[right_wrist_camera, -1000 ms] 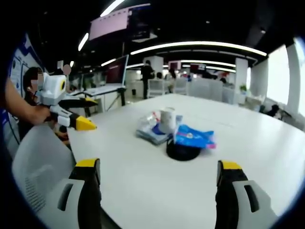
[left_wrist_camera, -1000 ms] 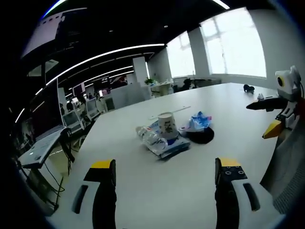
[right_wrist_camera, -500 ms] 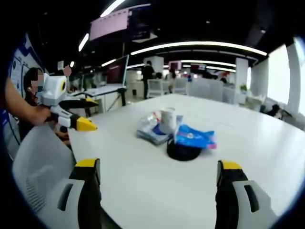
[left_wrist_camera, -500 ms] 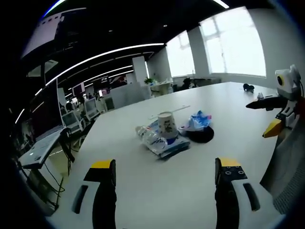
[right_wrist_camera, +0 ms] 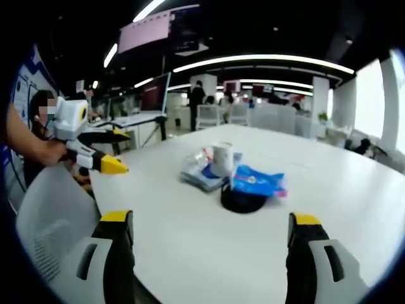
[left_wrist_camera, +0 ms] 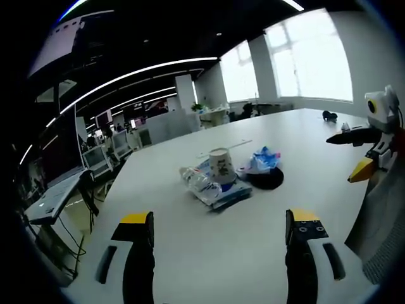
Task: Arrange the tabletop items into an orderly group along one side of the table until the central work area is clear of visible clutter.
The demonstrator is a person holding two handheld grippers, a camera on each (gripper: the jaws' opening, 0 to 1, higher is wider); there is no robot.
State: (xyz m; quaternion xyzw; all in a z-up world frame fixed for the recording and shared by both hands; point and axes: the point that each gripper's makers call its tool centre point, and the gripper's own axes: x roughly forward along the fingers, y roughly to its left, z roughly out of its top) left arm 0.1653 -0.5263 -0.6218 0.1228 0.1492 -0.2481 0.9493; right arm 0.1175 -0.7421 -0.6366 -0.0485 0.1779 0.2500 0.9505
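Observation:
A small heap of items sits mid-table: a paper cup stands on clear plastic packets, beside a blue snack bag lying on a flat black round thing. My left gripper is open, well short of the heap, nothing between its jaws. My right gripper is open too, also short of the heap. The right gripper shows at the left gripper view's right edge, and the left gripper at the right gripper view's left, held by a hand.
The white table is large. A small dark object lies far off near the window side. A grey chair back stands at the near edge. Desks, monitors and chairs fill the office behind.

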